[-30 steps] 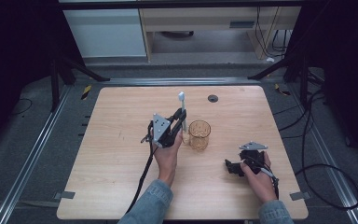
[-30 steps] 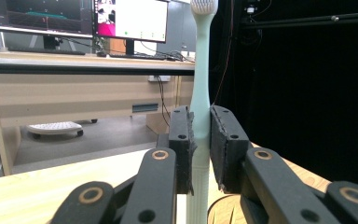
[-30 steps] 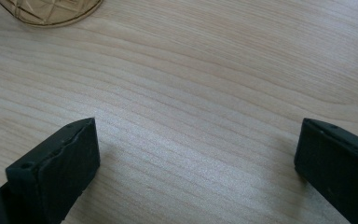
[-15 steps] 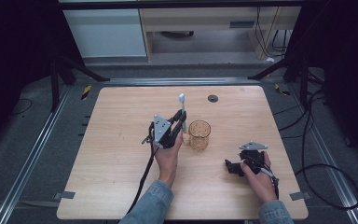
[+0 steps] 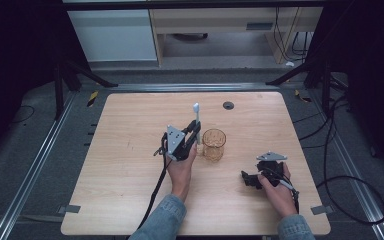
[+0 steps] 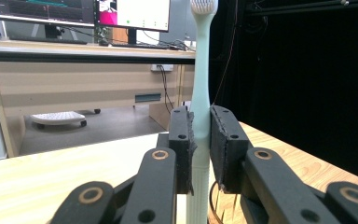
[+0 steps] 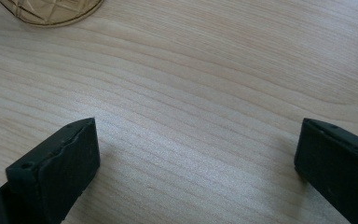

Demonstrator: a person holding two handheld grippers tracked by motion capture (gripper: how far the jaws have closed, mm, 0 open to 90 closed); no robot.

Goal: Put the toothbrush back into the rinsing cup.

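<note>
Left tongs (image 5: 196, 131) clamped on toothbrush (image 6: 201, 107), long axis upright, bristles up; amber glass (image 5: 214, 144) just right of them. Right tongs (image 7: 196, 163) wide apart, resting on worktop (image 5: 130, 165), farther off.

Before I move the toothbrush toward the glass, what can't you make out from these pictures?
- Toothbrush lower end: left gripper view, cut off by the bottom edge and covered by the left tongs.
- Glass: right gripper view, only part of its base shows; the top edge cuts off the rest.
- Inside of the glass: high view, too small to tell whether anything is in it.
- Dark round spot on the table: high view, too small to identify.
</note>
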